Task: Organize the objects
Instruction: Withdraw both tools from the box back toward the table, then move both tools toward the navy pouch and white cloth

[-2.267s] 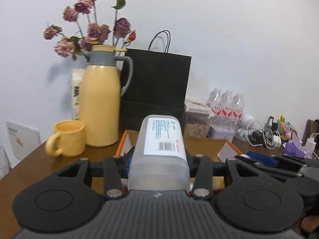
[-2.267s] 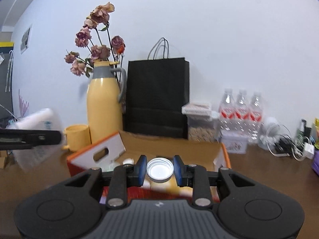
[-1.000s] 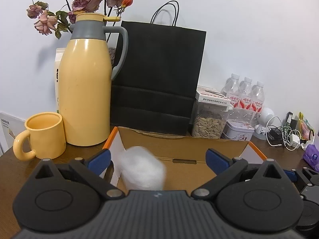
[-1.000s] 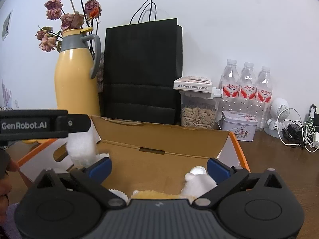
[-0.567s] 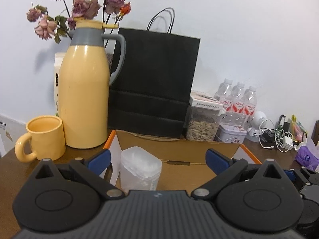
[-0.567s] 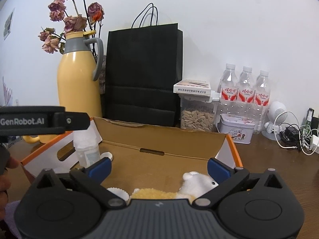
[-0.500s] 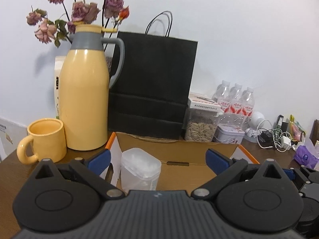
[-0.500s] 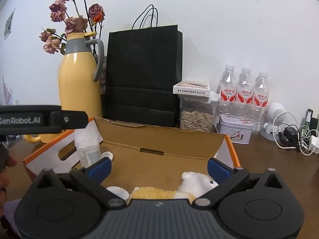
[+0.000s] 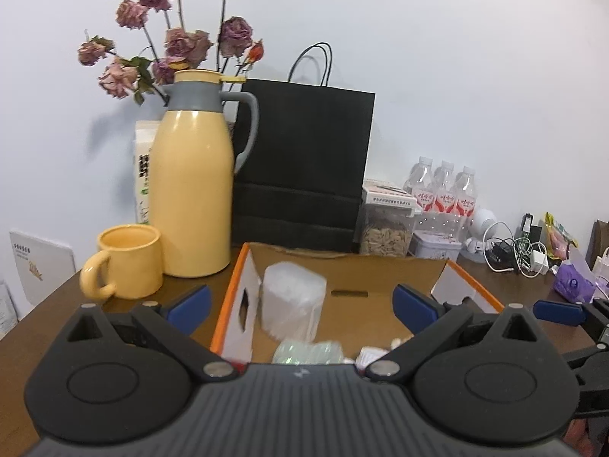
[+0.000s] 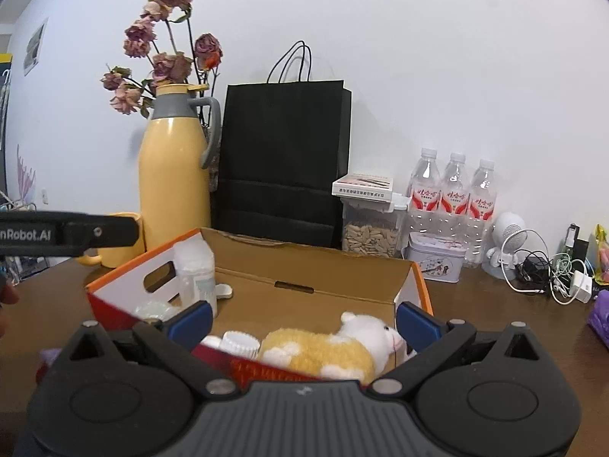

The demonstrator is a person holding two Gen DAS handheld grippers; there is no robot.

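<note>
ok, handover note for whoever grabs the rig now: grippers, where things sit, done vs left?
Left gripper: open, empty, above the cardboard box.
Right gripper: open, empty, at the box's near edge.
In the box: translucent plastic bottle upright in the left corner, plush toy on the right, small white cups near the front.
Done: those items are boxed.
Left: unclear. The yellow mug and yellow thermos stand outside, beside the box.

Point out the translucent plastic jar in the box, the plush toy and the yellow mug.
translucent plastic jar (image 9: 294,297), left wrist view, middle of its frosted side wall.
plush toy (image 10: 323,350), right wrist view, on its yellow body.
yellow mug (image 9: 131,266), left wrist view, front of its outer wall.
</note>
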